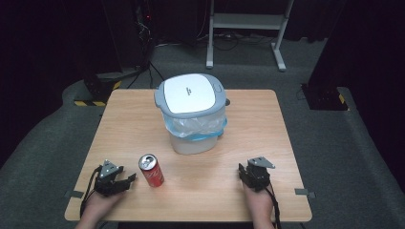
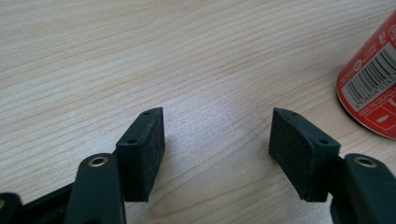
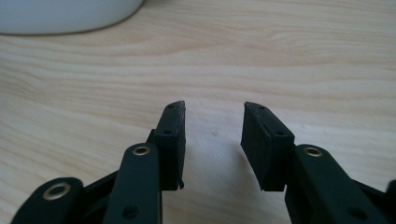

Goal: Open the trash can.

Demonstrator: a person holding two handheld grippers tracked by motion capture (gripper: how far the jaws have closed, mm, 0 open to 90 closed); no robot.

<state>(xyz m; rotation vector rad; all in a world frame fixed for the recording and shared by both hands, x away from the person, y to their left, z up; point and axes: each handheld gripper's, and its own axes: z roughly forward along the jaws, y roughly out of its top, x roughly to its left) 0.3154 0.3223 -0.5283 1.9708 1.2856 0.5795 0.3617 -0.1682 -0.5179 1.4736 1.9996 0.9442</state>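
Observation:
A red drink can [image 1: 151, 170] stands upright on the wooden table [image 1: 143, 114], near its front left. My left gripper [image 1: 129, 180] rests on the table just left of the can, open, nothing between its jaws. In the left gripper view the can [image 2: 371, 88] sits off to the right of the open gripper [image 2: 217, 133], apart from the pads. My right gripper [image 1: 241, 171] lies near the front right of the table, pointing toward the bin. Its jaws stand apart over bare wood in the right gripper view, gripper [image 3: 214, 126] empty.
A small white bin [image 1: 193, 112] with a grey-rimmed lid and a blue-edged plastic liner stands at the table's middle; its base [image 3: 65, 16] shows at the top left of the right gripper view. A white stand [image 1: 246, 28] is on the floor behind.

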